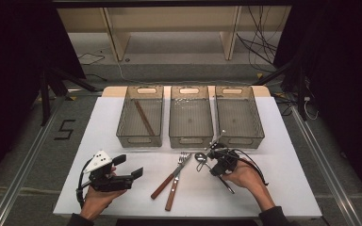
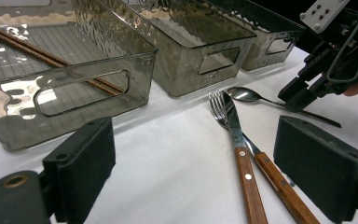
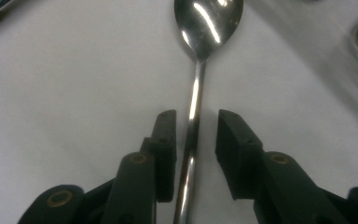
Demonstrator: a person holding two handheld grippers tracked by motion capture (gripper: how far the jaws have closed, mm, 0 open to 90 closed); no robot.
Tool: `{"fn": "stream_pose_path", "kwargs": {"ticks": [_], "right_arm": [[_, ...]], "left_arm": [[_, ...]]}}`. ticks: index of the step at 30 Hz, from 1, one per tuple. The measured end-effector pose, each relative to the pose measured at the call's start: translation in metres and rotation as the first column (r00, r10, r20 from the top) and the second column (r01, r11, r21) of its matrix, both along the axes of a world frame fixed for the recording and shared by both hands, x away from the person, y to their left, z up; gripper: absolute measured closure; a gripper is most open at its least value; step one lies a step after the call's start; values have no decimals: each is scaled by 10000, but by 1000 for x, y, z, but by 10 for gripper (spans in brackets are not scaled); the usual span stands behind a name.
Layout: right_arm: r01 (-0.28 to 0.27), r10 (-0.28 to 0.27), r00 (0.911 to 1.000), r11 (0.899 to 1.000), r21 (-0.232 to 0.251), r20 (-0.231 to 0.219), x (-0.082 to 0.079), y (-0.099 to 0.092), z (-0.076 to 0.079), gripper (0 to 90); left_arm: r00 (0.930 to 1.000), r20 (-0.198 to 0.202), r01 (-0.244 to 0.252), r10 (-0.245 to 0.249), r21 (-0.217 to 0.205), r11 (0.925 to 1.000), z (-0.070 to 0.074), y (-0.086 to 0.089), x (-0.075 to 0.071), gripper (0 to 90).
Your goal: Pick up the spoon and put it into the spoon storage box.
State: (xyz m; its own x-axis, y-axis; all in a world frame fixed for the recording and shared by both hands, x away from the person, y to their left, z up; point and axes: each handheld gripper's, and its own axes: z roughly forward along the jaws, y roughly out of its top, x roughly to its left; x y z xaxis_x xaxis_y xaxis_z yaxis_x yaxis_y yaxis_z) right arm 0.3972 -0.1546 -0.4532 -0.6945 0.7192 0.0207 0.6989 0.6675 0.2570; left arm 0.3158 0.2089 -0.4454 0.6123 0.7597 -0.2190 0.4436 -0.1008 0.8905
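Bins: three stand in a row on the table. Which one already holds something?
The left bin, as the high view shows it: a pair of brown chopsticks lies inside, while the middle bin and right bin hold nothing.

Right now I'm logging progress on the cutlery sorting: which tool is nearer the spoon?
Right. The right tool straddles the spoon handle, pads not yet touching it. The left tool sits apart, beyond the fork.

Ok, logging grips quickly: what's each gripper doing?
Left gripper: open, holding nothing.
Right gripper: open, jaws either side of the spoon handle, not yet clamped.
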Motion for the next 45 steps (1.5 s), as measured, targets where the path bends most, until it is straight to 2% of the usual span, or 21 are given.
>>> {"fn": "stream_pose_path", "kwargs": {"ticks": [4,9,15,20,26,36,38,40,45], "right_arm": [[-100,98,9999,9997,-208,-88,0,3,-3,743],[-145,146,9999,9991,-393,9,0,6,-3,785],[-263,261,9997,9987,-441,-34,0,7,-3,815],[-111,105,9999,9988,-474,-138,2,8,-3,843],[16,-21,9999,9994,-337,-151,3,7,-3,858],[-168,166,9998,9998,-104,-124,2,3,1,884],[-264,270,9995,9991,332,-172,1,2,4,900],[-128,128,9999,9998,-136,53,1,4,5,900],[-143,143,9999,9998,169,-7,1,0,6,900]], "left_arm": [[10000,24,-8,8,-6,10000,0,0,0,123],[10000,17,-3,3,-5,10000,0,0,0,123],[10000,23,0,0,9,10000,0,0,0,123],[10000,30,-3,3,7,10000,0,-1,0,123],[10000,26,-6,6,-34,10000,0,0,0,123],[10000,38,-1,1,-13,10000,0,0,0,123],[10000,40,-10,10,-23,10000,0,0,0,123],[10000,32,-13,13,-25,10000,0,0,0,123],[10000,37,-26,26,-14,10000,0,0,0,123]]}}
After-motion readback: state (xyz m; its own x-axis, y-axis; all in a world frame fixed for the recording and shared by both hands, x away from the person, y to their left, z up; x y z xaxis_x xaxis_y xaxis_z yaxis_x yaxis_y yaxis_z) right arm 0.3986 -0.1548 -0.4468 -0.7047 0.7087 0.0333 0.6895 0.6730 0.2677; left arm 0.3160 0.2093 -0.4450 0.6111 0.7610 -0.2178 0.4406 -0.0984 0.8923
